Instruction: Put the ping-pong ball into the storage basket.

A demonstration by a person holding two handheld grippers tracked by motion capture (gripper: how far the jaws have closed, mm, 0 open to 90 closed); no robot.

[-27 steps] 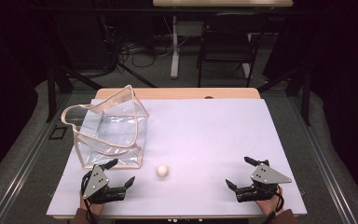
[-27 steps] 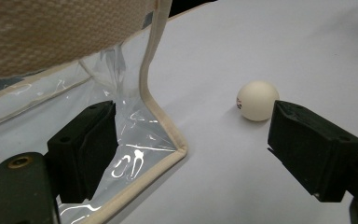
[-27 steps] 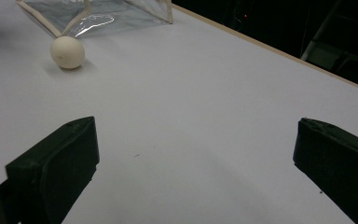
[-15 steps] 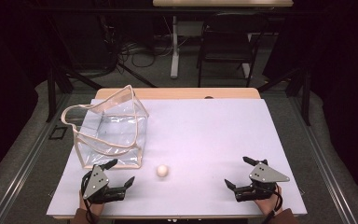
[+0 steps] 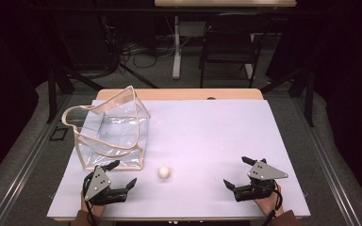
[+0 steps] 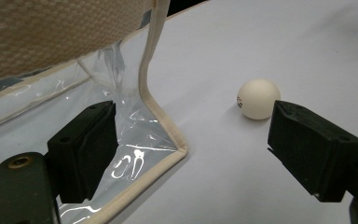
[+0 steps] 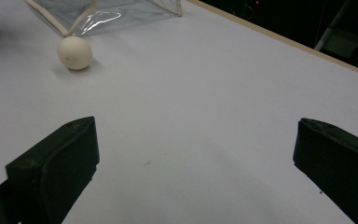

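- At the near edge of the table [image 5: 207,136], towards its left corner: our left gripper [image 5: 121,175], jaws standing apart with nothing between them, aimed across the surface.
- At the near edge towards the right corner: our right gripper [image 5: 235,172], jaws likewise wide apart and empty, held low over the bare white top.
- Just beyond the left gripper: one small white ball [image 5: 164,172], resting on the table near the middle of the near edge; in the left gripper view the ball [image 6: 258,98] lies just past the right-hand jaw, apart from it.
- Behind the left gripper, along the left edge: one clear plastic bag [image 5: 111,133] with beige trim, standing open-mouthed; its near corner lies close to the ball, not touching.
- Step in hand, as we judge it: the approach, nothing yet gripped.
- Next move, as we judge it: we bring one gripper's jaws to either side of the ball and close gently, since it may roll, then lift it over the bag's rim.
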